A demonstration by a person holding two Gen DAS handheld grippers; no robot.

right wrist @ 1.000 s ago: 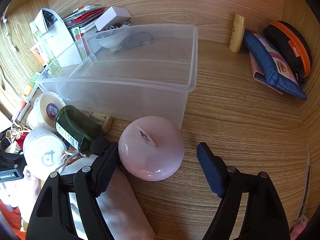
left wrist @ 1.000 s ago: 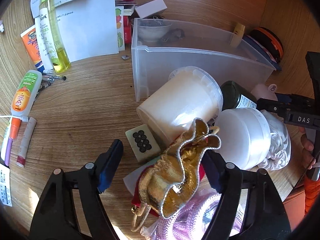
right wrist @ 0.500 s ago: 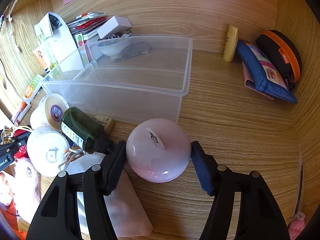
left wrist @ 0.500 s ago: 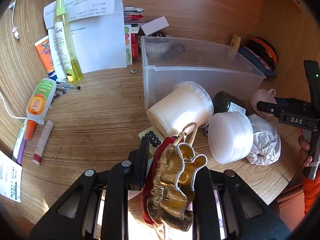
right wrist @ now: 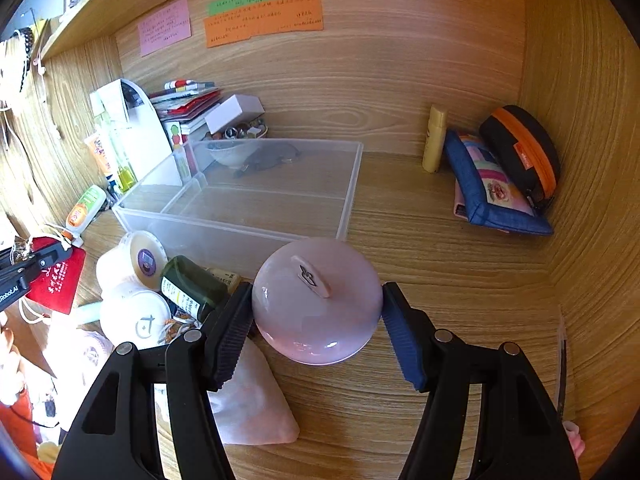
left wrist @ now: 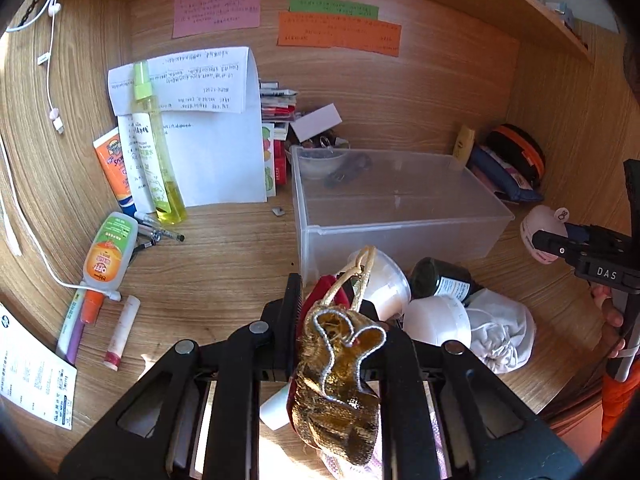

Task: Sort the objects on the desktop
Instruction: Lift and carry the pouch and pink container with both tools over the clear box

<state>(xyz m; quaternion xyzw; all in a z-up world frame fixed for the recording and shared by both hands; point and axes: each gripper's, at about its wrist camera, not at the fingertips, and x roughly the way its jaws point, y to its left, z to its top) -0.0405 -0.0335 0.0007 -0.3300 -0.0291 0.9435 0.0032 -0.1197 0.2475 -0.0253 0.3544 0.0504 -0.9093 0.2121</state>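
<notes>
**Both grippers loaded, bin awaiting items**

Left wrist view: left gripper (left wrist: 338,320) clamps gold pouch (left wrist: 336,368) at lower centre, raised off the clutter. Right gripper (right wrist: 316,320) pinches pink dome (right wrist: 316,300) across its width, evidently for transfer to the bin (right wrist: 348,188) at centre frame.

We recorded these colours. Pouch (left wrist: 334,380): metallic gold, silver-edged, with a red backing. Round case (right wrist: 316,300): glossy pale pink, between dark blue pads (right wrist: 404,344). Storage bin (right wrist: 280,196): clear, colourless. Bottle (right wrist: 192,286), near left: dark green, white label. Far right: blue pouch (right wrist: 496,192) with a pink patchwork face; black case (right wrist: 524,152) with an orange zip band. Wall notes (right wrist: 264,20): pink, green, orange. Spray bottle (left wrist: 158,148), far left: yellow-green. Desk (right wrist: 440,272): light wood grain.
</notes>
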